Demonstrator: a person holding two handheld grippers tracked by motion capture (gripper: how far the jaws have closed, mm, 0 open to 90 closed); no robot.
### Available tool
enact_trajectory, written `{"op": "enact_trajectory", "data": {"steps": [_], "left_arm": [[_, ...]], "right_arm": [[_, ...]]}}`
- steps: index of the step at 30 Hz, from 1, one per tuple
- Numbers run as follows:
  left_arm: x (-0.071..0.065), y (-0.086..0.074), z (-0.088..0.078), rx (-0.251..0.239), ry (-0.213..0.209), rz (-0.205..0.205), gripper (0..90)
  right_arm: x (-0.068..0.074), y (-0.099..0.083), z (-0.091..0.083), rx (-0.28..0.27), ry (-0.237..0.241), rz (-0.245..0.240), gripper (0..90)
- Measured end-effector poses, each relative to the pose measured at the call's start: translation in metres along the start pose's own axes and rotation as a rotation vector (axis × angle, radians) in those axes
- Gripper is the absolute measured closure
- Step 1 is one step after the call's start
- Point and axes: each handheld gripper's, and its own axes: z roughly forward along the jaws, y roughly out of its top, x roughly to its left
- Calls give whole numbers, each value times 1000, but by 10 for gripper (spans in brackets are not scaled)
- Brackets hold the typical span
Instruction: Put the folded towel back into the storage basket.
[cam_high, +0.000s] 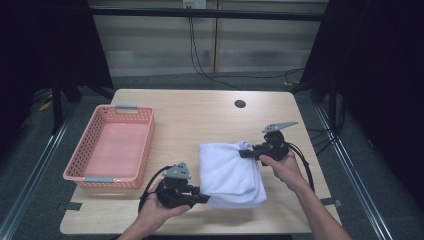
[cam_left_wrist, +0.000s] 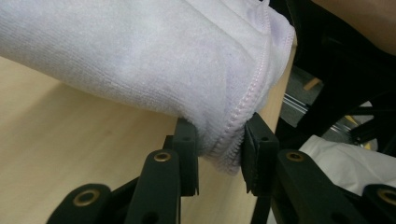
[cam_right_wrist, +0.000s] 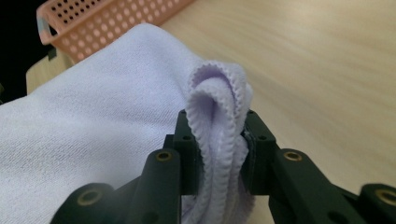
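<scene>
A pale lilac towel (cam_high: 229, 170) lies folded over on the wooden table (cam_high: 200, 120), right of centre. My left gripper (cam_high: 204, 198) is shut on the towel's near left corner; in the left gripper view the hemmed corner (cam_left_wrist: 224, 140) is pinched between the pads. My right gripper (cam_high: 243, 154) is shut on the far right corner, and in the right gripper view bunched hem folds (cam_right_wrist: 219, 121) stand up between its pads. Both held corners are lifted a little off the table.
A pink plastic basket (cam_high: 80, 170) with nothing in it stands at the table's left side. A round cable hole (cam_high: 240, 104) sits near the far edge. The near table edge runs just below the left hand.
</scene>
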Motion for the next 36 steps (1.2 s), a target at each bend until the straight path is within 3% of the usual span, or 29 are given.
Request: {"op": "enact_trajectory", "data": {"steps": [8,17,29,36], "left_arm": [[25,9,-44,-53,56,-28,708],[51,6,-99,-119,127,-60,712],[84,-22,-169,-198,219,-150,714],[101,-37,-215,-241,291,-201,718]], "right_arm": [[8,49,24,-35,31,-36,719],[22,100,65,-42,73,-65,722],[54,166,133,-13,137,-95,726],[80,198,174,17,142,-99,728]]}}
